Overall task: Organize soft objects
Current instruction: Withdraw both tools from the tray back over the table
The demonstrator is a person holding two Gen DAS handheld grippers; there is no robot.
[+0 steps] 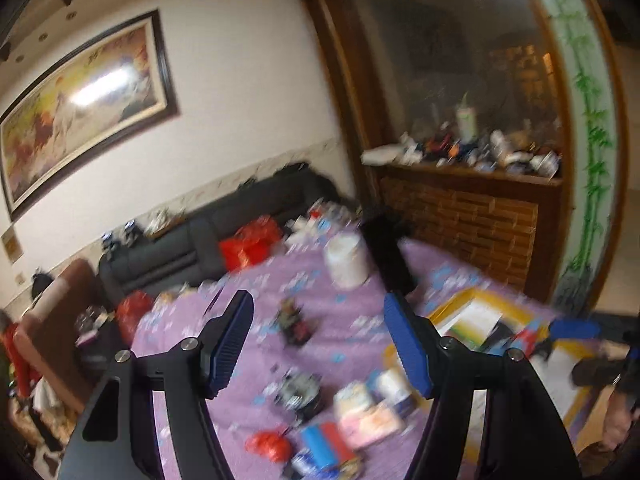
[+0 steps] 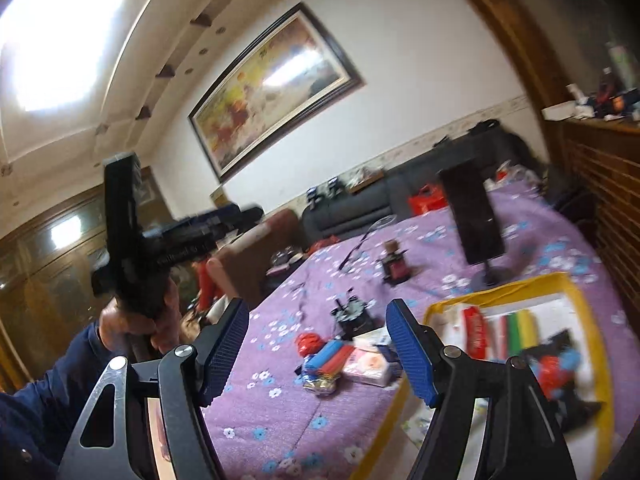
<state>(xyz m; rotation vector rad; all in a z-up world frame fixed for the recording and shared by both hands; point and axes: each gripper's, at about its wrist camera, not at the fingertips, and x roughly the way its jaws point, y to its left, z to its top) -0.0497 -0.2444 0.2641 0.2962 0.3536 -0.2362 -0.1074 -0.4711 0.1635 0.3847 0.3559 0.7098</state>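
Your left wrist camera looks out between its own tongs (image 1: 320, 344), raised above the purple-covered worktop (image 1: 256, 288) and facing the dark sofa (image 1: 224, 224) and framed painting (image 1: 80, 104). Your right wrist camera sits lower and nearer the worktop's edge, tilted, facing the same wall. Both views share the worktop, the yellow-rimmed bin (image 2: 584, 312), sofa and painting.

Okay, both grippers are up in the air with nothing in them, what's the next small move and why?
Probably lower the right gripper toward the pink soft pack on the purple floral cloth. Both sets of jaws stand open and empty, that pack lies loose just ahead beside the yellow-rimmed tray, and the tray already holds sorted items.
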